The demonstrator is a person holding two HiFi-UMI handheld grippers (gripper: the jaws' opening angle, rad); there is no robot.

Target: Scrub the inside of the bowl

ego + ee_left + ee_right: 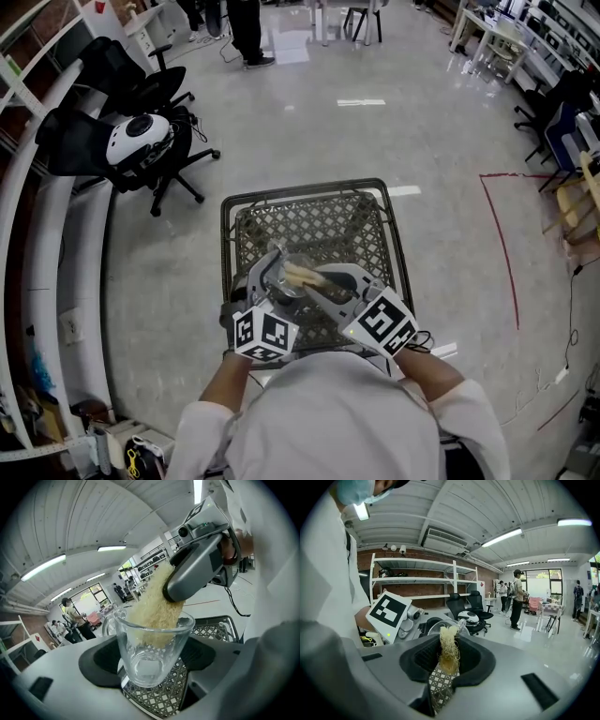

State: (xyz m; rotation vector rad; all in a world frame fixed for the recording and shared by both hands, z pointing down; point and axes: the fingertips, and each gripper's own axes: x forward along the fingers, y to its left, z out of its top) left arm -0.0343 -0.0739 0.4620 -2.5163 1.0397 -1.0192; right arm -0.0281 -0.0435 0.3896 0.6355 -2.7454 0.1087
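The vessel is a clear glass cup (149, 654) with a handle, and my left gripper (151, 670) is shut on its lower body, tilting it. A tan fibrous scrubber (155, 605) reaches down into the cup, held by my right gripper (197, 569) from above. In the right gripper view my right gripper (449, 662) is shut on the scrubber (449, 649), whose tip sits at the glass rim (438, 626). From the head view both grippers meet over the mesh table (309, 223), with the cup (284, 281) and scrubber (307, 276) between them.
The mesh table has a raised black rim (225, 239). Black office chairs (112, 103), one with a white helmet (139, 137), stand to the left by white shelving. A red tape line (502, 246) runs on the floor at right. People stand far off.
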